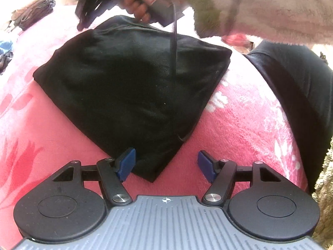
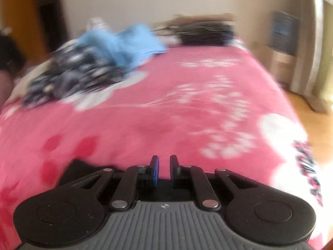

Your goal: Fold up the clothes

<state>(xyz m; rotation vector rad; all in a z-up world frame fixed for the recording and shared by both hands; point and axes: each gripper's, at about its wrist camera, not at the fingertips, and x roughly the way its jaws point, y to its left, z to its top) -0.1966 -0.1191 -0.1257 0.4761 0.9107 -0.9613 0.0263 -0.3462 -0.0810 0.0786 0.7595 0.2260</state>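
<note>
Left wrist view. A pink blanket (image 1: 239,125) with white flower prints covers the bed and bears everything shown. At the far left edge lies a heap of brownish and dark clothes (image 1: 33,13), with scraps of blue and checked cloth below it at the frame's rim. At the right, a second dark cloth (image 1: 291,79) lies across the blanket's edge. A pale fleece sleeve (image 1: 281,10) crosses the top right, and the person's hand (image 1: 137,6) grips the handle of the right gripper (image 1: 87,10), which hangs blurred above the far corner of the garment. A thin dark cable (image 1: 174,41) drops from that handle across the view of the garment. No container appears in either view.

The black garment (image 1: 133,87) lies folded flat on the blanket in a roughly diamond outline, matte and smooth, with layered edges at its left and right corners and its near corner pointing toward the camera. The left gripper (image 1: 166,163) stands with its jaws well apart; its left blue pad (image 1: 126,162) sits at the garment's near edge, the other pad over bare blanket, and nothing is clamped.

Right wrist view, blurred. The right gripper's jaws are nearly closed with only a narrow slit between them, and they hold nothing. Ahead on the blanket lie a light blue cloth (image 2: 129,41), a dark patterned cloth (image 2: 79,73) and a dark stack (image 2: 204,33) by the wall.
</note>
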